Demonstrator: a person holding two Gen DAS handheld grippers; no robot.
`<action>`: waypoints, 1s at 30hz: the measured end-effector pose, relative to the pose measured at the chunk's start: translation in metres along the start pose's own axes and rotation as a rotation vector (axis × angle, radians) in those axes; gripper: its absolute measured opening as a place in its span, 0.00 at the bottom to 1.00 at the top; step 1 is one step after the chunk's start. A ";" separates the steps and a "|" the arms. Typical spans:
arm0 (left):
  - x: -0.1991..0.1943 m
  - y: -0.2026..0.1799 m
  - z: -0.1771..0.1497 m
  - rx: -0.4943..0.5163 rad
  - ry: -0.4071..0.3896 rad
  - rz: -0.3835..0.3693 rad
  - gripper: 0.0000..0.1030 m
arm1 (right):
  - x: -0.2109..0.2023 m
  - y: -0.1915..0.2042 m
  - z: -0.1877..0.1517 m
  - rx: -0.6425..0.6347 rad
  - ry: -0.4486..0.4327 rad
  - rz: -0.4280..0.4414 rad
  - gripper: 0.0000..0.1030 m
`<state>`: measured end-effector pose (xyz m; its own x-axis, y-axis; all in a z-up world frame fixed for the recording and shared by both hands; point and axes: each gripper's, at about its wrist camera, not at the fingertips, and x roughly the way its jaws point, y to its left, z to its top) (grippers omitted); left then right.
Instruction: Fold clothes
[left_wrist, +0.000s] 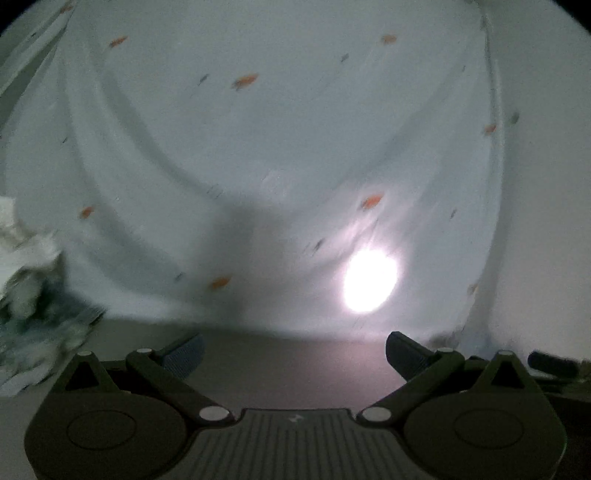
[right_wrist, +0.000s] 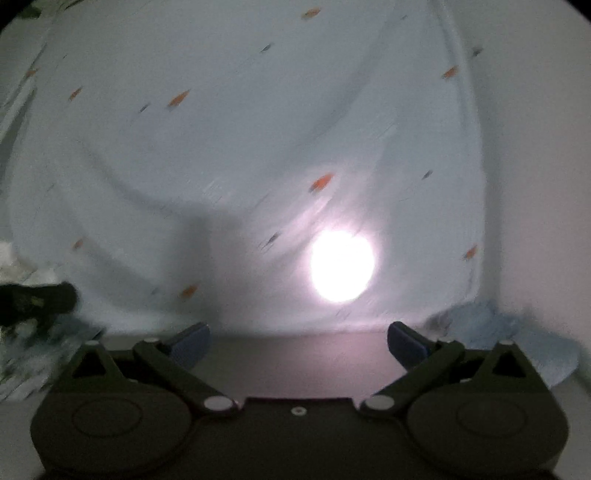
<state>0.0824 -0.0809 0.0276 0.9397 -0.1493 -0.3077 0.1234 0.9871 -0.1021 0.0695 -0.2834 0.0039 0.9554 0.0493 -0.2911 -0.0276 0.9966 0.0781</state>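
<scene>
Both the left tool (left_wrist: 294, 349) and right tool (right_wrist: 298, 341) gape empty; ahead, the white printed cloth (left_wrist: 280, 140) hangs unfolded, so folding seems barely begun

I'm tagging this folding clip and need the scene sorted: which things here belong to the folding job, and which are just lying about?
Belongs to the job:
- white cloth with orange flecks, draped ahead
- left gripper, jaws wide, nothing between them
- right gripper, jaws wide, nothing between them

Lying about:
- crumpled pale pile, too blurred to identify
- light blue fabric
- bright light spot behind the cloth
</scene>
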 end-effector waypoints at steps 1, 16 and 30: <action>-0.007 0.004 -0.004 0.005 0.029 0.027 1.00 | -0.005 0.010 -0.003 -0.009 0.036 0.023 1.00; -0.077 0.052 -0.049 0.042 0.296 0.179 1.00 | -0.054 0.079 -0.058 -0.096 0.355 0.032 1.00; -0.104 0.065 -0.063 0.061 0.343 0.173 1.00 | -0.090 0.105 -0.080 -0.095 0.417 0.047 1.00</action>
<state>-0.0276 -0.0050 -0.0061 0.7883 0.0193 -0.6150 0.0008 0.9995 0.0323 -0.0431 -0.1782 -0.0382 0.7524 0.0983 -0.6513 -0.1140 0.9933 0.0183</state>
